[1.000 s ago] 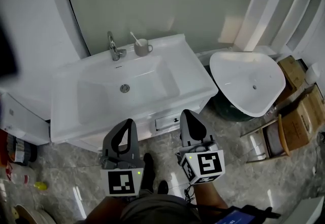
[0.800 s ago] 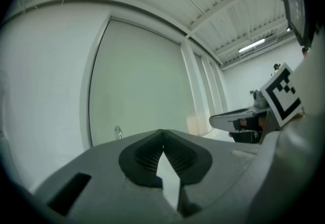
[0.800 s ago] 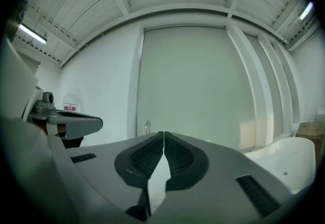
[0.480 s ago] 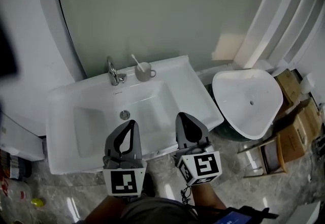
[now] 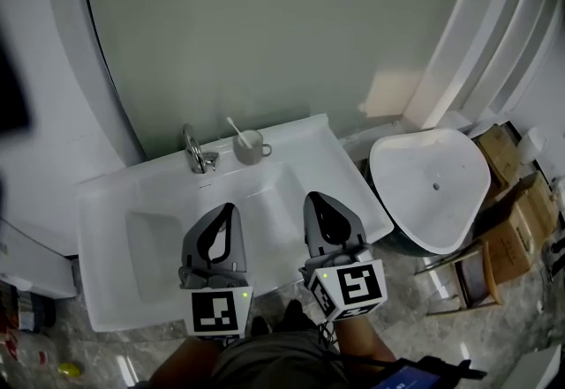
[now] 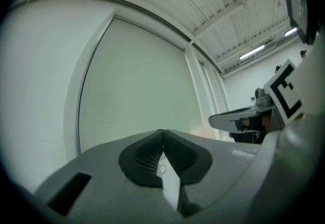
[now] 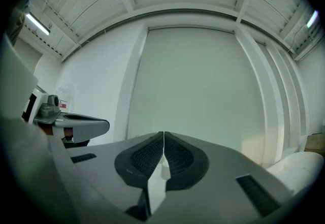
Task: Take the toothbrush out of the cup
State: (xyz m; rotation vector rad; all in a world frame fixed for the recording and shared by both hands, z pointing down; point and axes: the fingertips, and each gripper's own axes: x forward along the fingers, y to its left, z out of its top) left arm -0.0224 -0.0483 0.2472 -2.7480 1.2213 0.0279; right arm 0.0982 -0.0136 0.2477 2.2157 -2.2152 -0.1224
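Observation:
A grey cup (image 5: 250, 147) stands on the back rim of the white sink (image 5: 106, 202), just right of the chrome tap (image 5: 195, 152). A white toothbrush (image 5: 235, 127) leans out of the cup toward the left. My left gripper (image 5: 227, 207) and right gripper (image 5: 312, 198) hover side by side over the sink's front half, well short of the cup. Both point level at the pale wall, jaws shut with nothing between them. In the left gripper view (image 6: 162, 132) and the right gripper view (image 7: 163, 134) neither the cup nor the toothbrush shows.
A second white basin (image 5: 433, 186) sits on the floor to the right of the sink. Cardboard boxes (image 5: 503, 202) lie further right. A frosted panel (image 5: 265, 26) fills the wall behind the sink. Grey marbled floor (image 5: 115, 361) shows below.
Both grippers have moved forward together, from in front of the sink's front edge to above its basin. The cup and toothbrush have not moved.

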